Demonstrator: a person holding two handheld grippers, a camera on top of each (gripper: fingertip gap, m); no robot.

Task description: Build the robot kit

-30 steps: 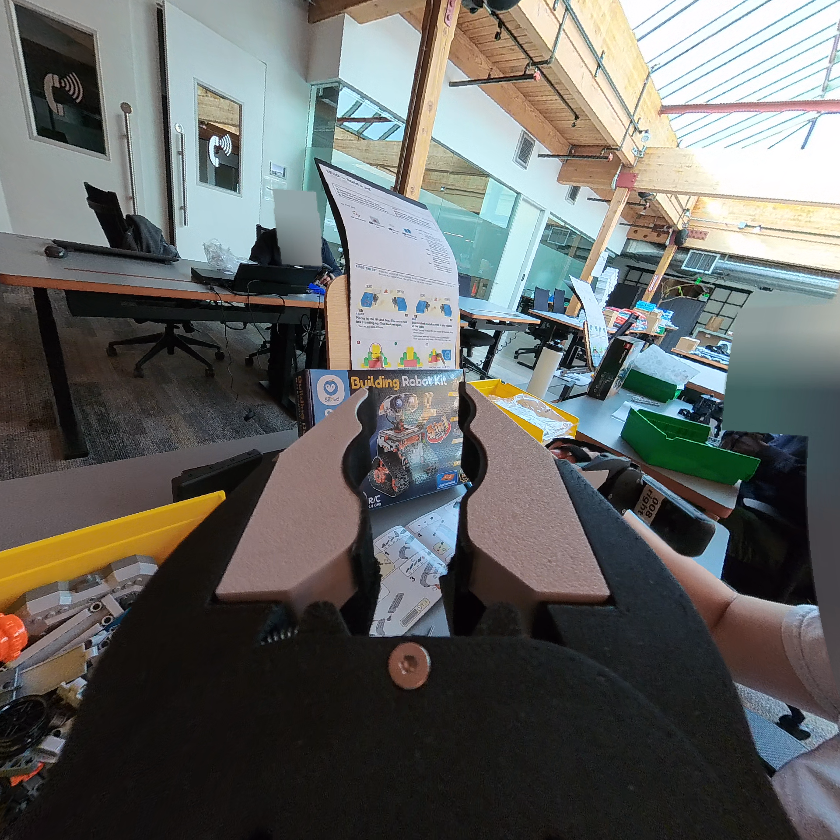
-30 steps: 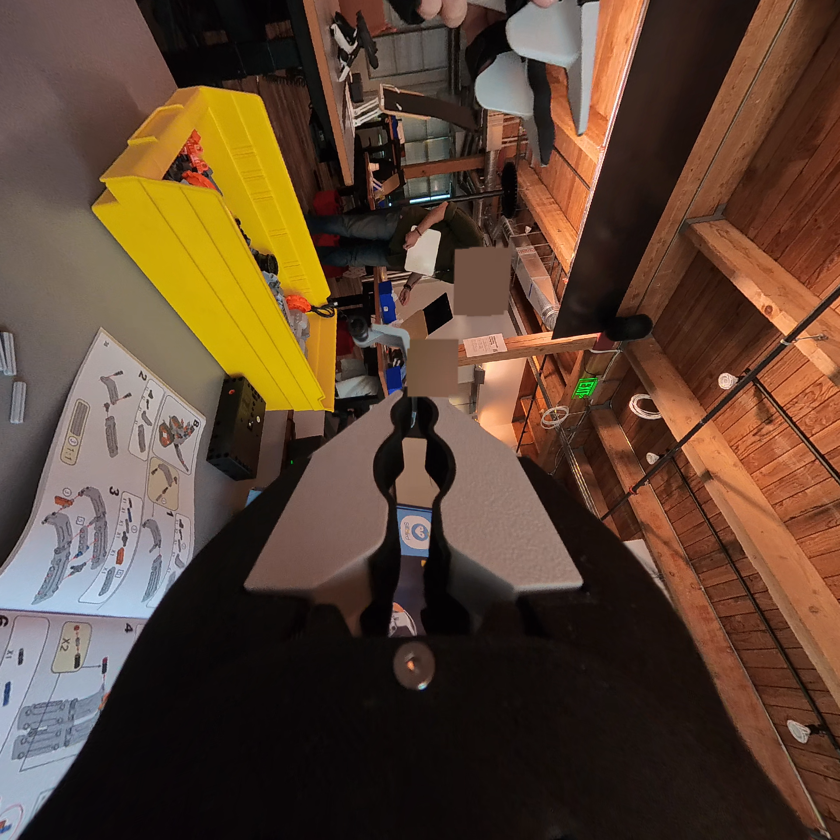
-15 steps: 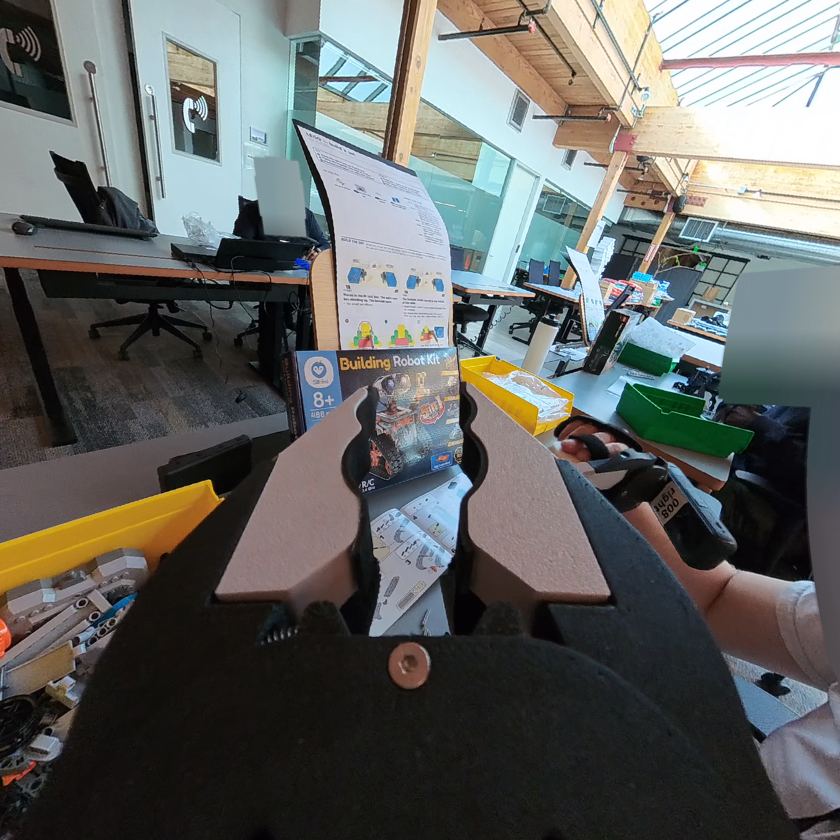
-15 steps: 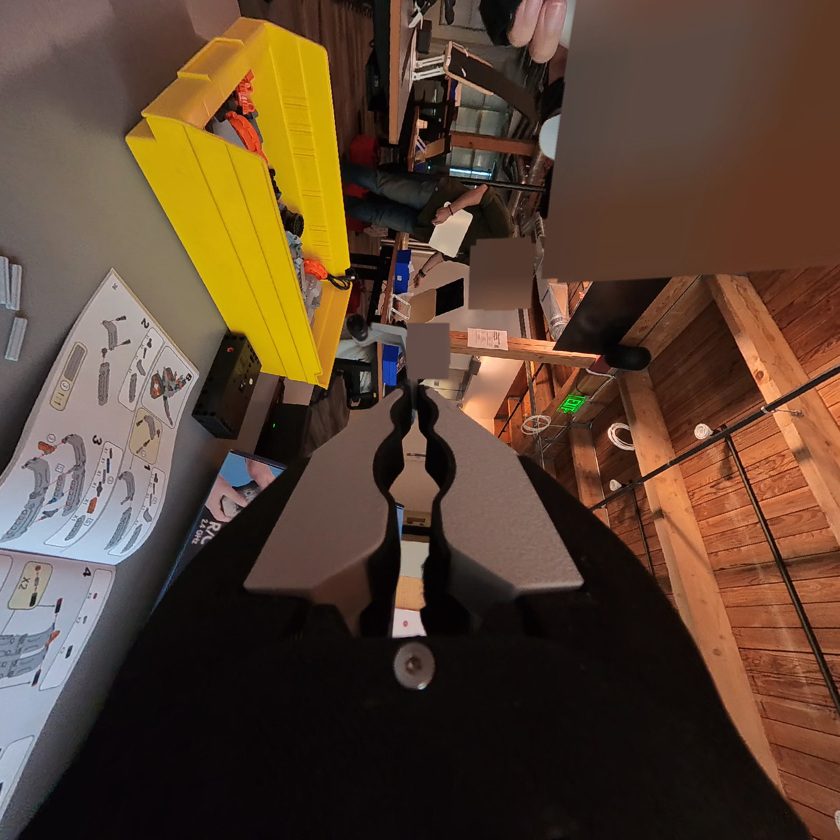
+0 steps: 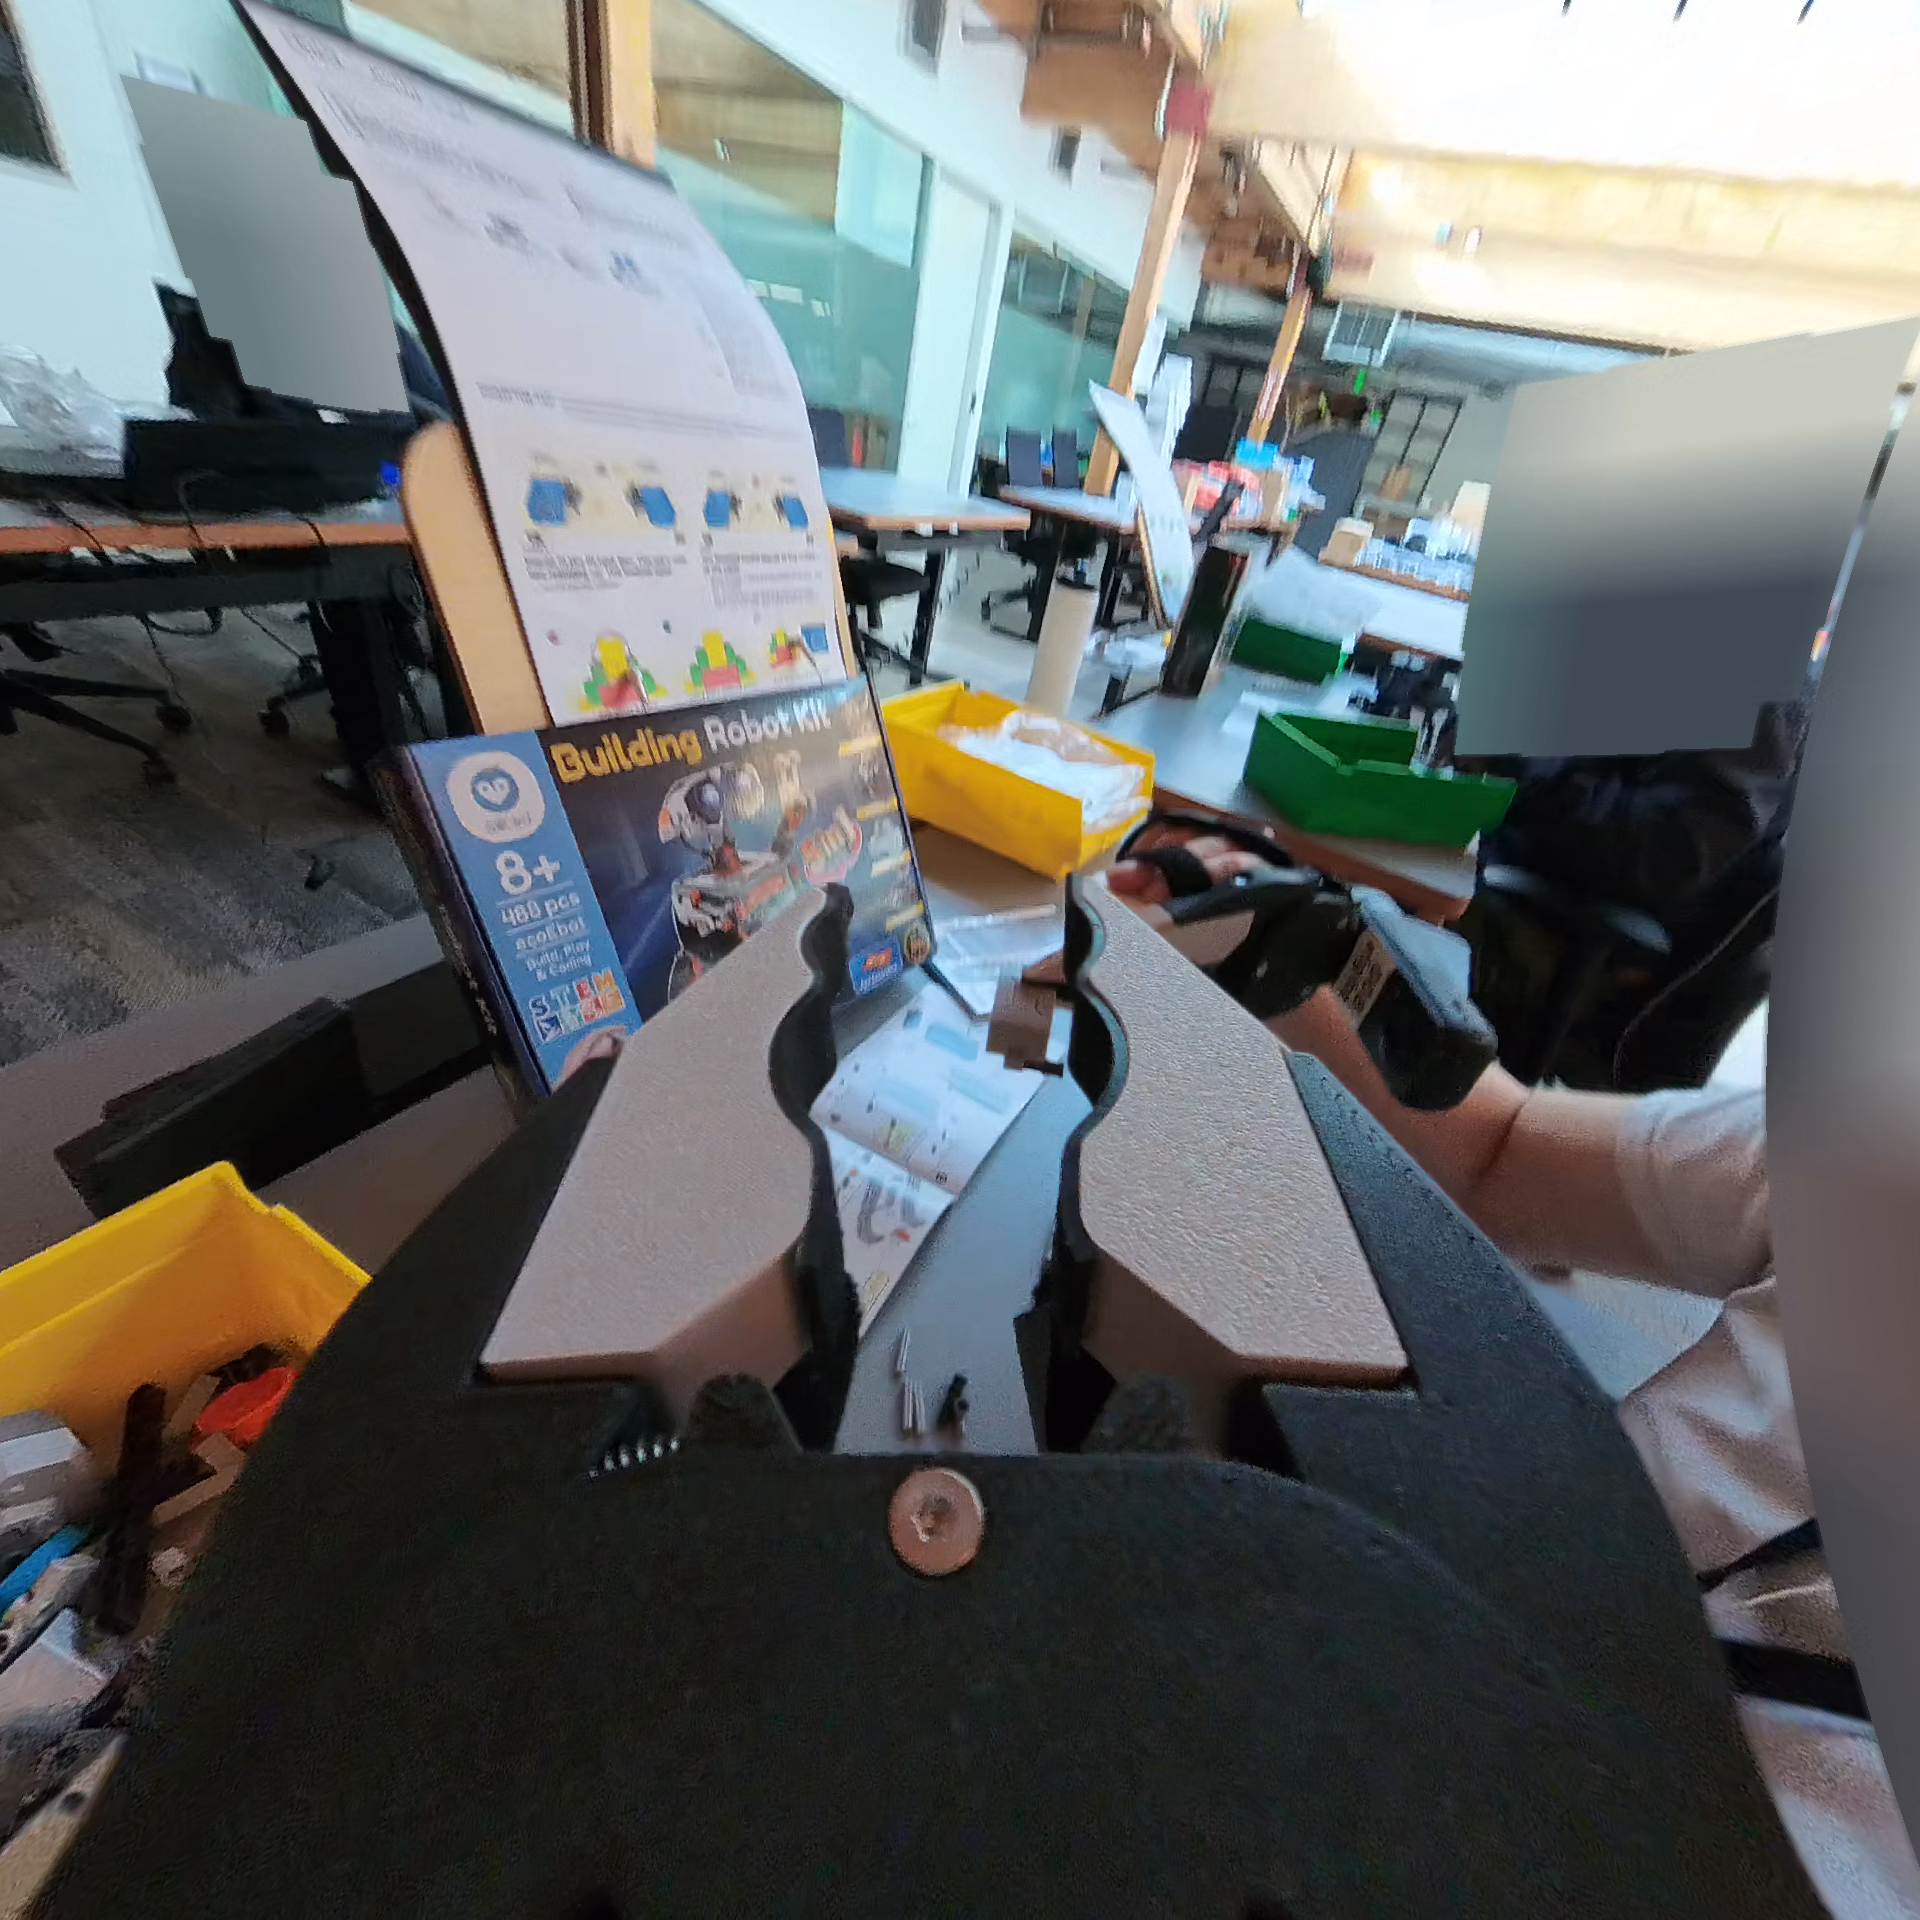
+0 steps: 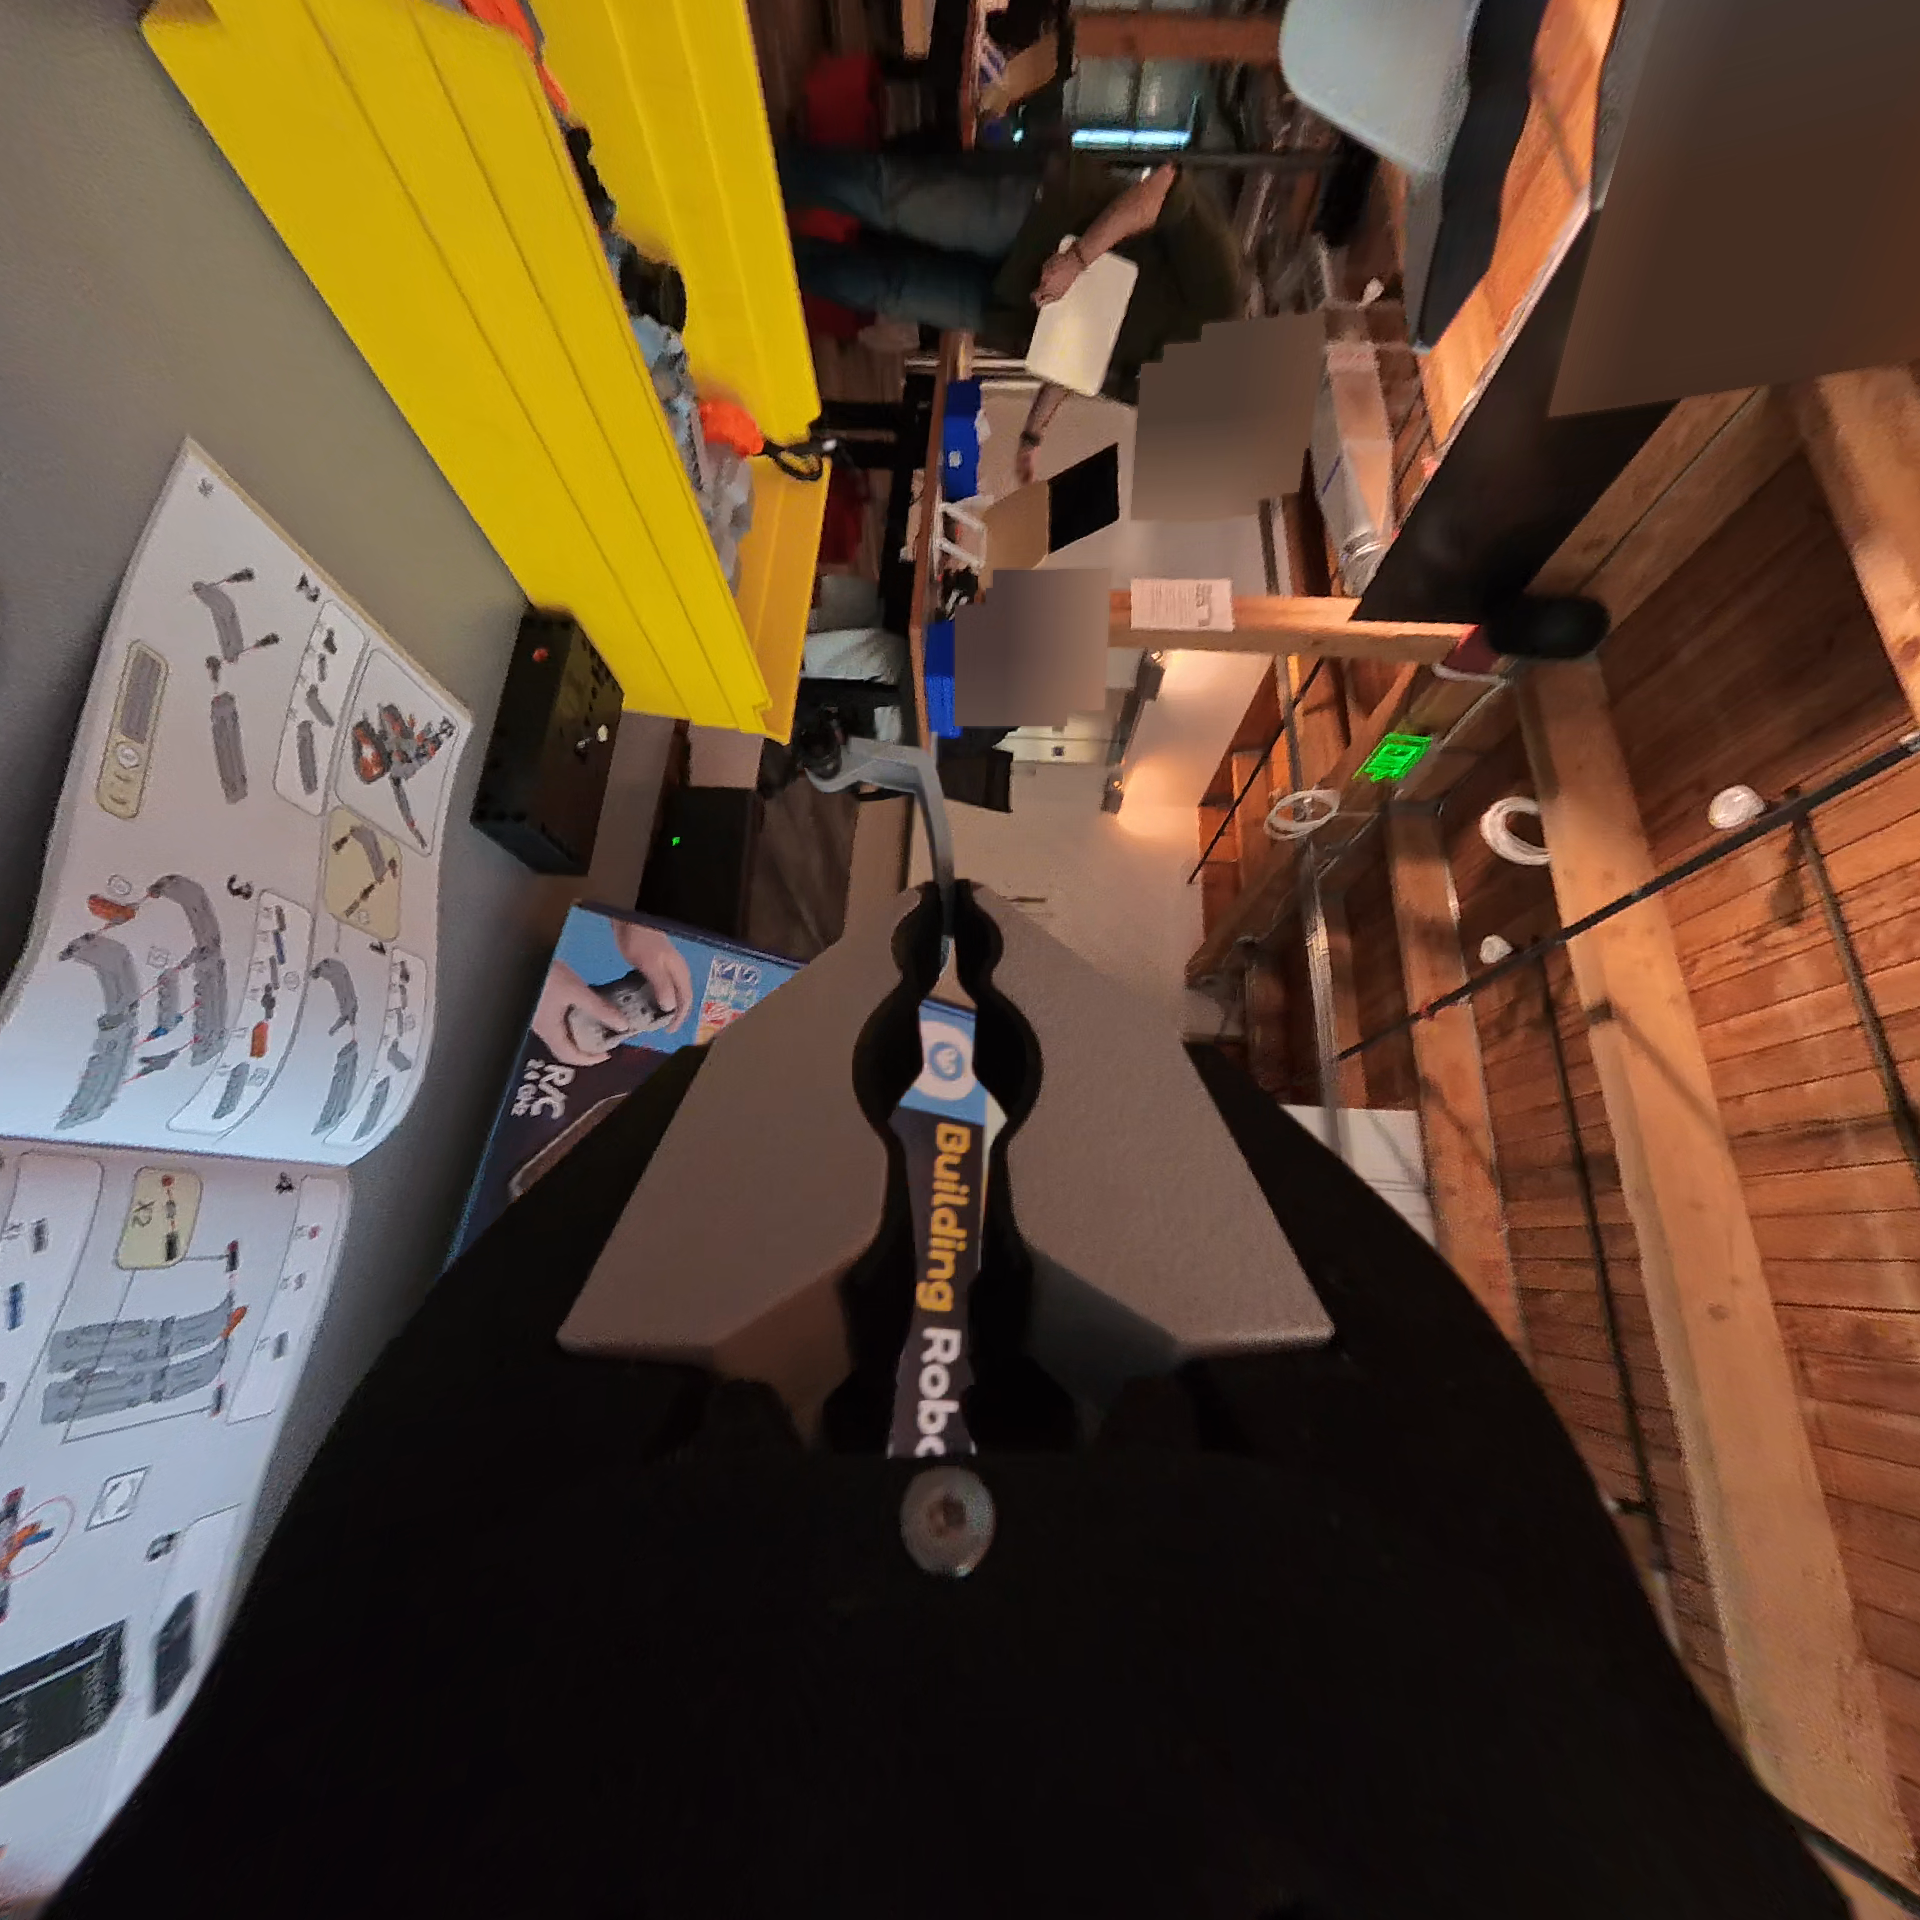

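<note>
left tongs widened; right tongs unchanged on part

over the grey table [image 6: 156, 343], between yellow bin [image 5: 156, 1278] and upright kit box [image 5: 665, 873], above the instruction sheet [image 6: 239, 831], the left gripper [image 5: 951, 904] has spread wider than half a second ago and is empty. the right gripper [image 6: 948, 899] stays pinched on a grey curved part [image 6: 894, 764], which juts past its tips.

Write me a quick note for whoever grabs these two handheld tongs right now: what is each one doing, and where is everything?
Left tongs: open, empty, pointing toward the upright robot kit box.
Right tongs: rolled sideways, shut on a thin grey angled piece, close to the same box.
Instruction sheets lie open on the grey table. The yellow parts bin sits beyond them, with a small black box beside it.
</note>
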